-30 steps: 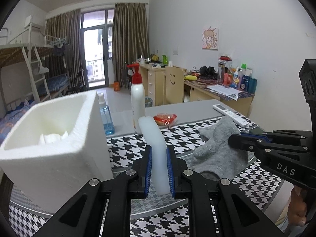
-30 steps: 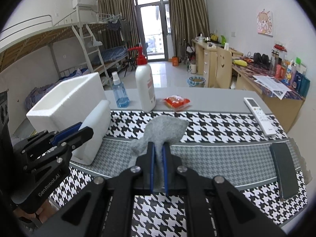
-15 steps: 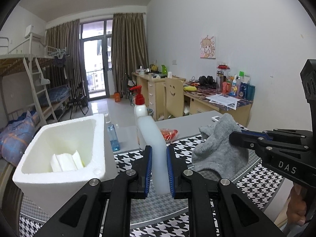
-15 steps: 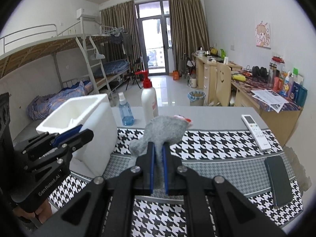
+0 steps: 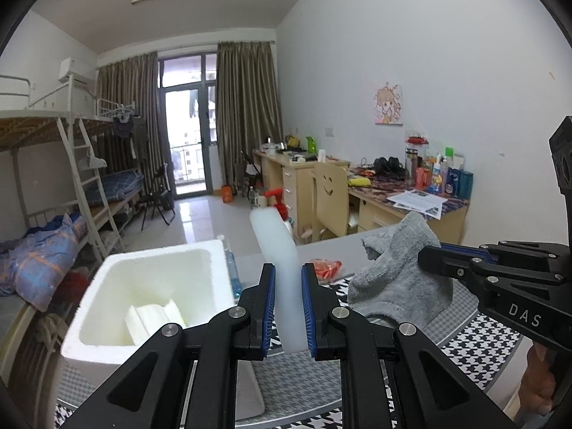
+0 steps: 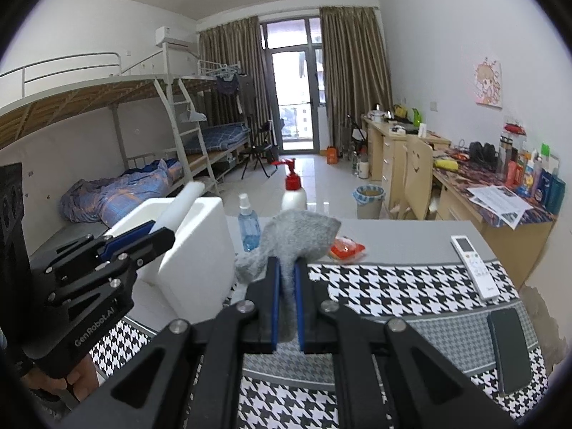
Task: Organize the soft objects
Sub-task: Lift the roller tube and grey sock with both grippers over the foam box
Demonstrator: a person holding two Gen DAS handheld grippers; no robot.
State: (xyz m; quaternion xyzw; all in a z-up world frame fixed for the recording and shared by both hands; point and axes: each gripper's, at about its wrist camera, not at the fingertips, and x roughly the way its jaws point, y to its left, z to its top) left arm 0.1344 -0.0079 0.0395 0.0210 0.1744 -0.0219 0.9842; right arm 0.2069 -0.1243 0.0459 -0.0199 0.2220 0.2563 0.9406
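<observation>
My left gripper is shut on a white foam strip and holds it upright in the air, just right of an open white foam box. White foam pieces lie inside the box. My right gripper is shut on a grey cloth that hangs lifted above the table; the cloth also shows in the left wrist view. In the right wrist view the left gripper and foam strip are over the box.
A houndstooth mat covers the grey table. A blue spray bottle, a red-capped pump bottle and a red packet stand behind. A remote and a dark phone lie at the right.
Both grippers have risen with their loads. The foam strip and grey cloth are lifted higher, and the box interior now shows from above.
</observation>
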